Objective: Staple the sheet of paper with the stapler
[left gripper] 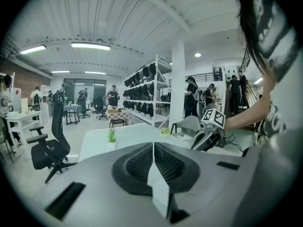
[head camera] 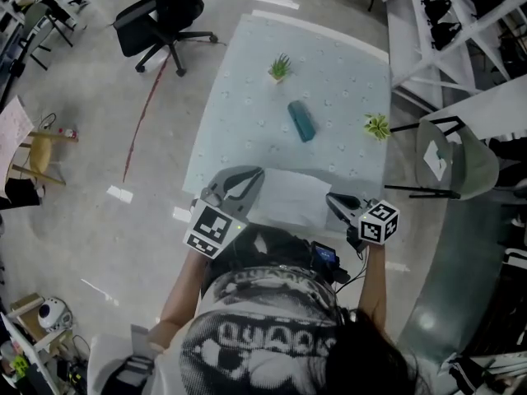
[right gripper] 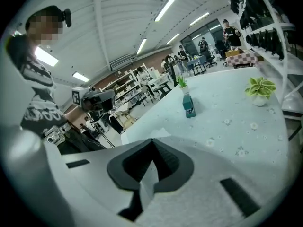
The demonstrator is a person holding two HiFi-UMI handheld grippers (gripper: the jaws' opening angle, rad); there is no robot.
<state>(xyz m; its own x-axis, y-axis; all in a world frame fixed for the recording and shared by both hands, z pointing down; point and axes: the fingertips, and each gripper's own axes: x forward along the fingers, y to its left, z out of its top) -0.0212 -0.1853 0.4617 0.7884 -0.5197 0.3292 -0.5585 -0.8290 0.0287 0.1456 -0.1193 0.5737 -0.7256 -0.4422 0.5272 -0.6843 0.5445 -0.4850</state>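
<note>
A teal stapler (head camera: 301,120) (right gripper: 189,106) lies near the middle of the pale table (head camera: 239,113). The white sheet of paper (head camera: 288,197) (right gripper: 147,135) lies flat at the table's near edge, between my two grippers. My left gripper (head camera: 255,174) (left gripper: 153,150) hovers at the sheet's left edge, its jaws shut with nothing between them. My right gripper (head camera: 332,197) (right gripper: 152,148) is at the sheet's right edge, also shut and empty. Each gripper shows in the other's view: the right gripper (left gripper: 208,137) and the left gripper (right gripper: 94,98).
Two small potted plants (head camera: 280,67) (head camera: 378,126) stand on the table beyond and to the right of the stapler. A black office chair (head camera: 165,15) is at the far left and a grey chair (head camera: 453,159) at the right, beside white shelving (head camera: 461,23).
</note>
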